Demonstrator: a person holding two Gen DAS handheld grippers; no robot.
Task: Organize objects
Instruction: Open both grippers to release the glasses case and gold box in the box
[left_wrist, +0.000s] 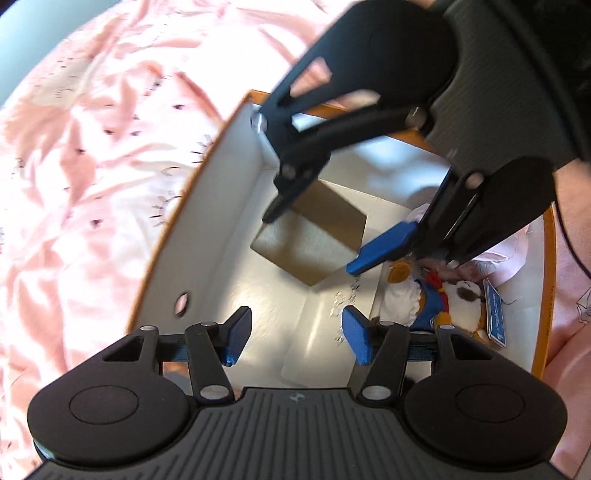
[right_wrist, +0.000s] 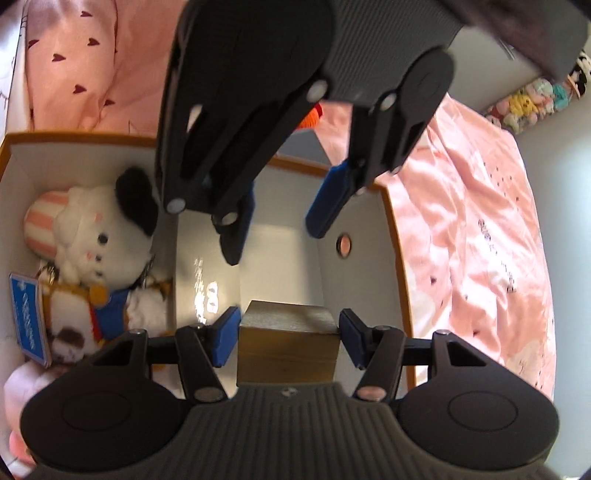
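Observation:
A white storage box with an orange rim (left_wrist: 207, 173) (right_wrist: 393, 236) sits on pink bedding. Inside it, a small gold-brown box (left_wrist: 317, 254) (right_wrist: 288, 321) is held between the pads of my right gripper (right_wrist: 288, 336) (left_wrist: 312, 240), just above the floor of the storage box's empty section. The other section holds plush toys: a white dog with a black ear (right_wrist: 103, 236) and a smaller brown-and-white plush (left_wrist: 458, 295) beside a blue tag (left_wrist: 495, 317) (right_wrist: 29, 314). My left gripper (left_wrist: 295, 332) (right_wrist: 275, 240) hangs open over the storage box with nothing between its fingers.
Crumpled pink bedding (left_wrist: 92, 166) (right_wrist: 472, 229) surrounds the storage box. A finger hole (left_wrist: 181, 302) (right_wrist: 344, 244) pierces one end wall. A row of small plush toys (right_wrist: 532, 99) lines the far edge by the wall. Something orange (right_wrist: 310, 118) lies just behind the storage box.

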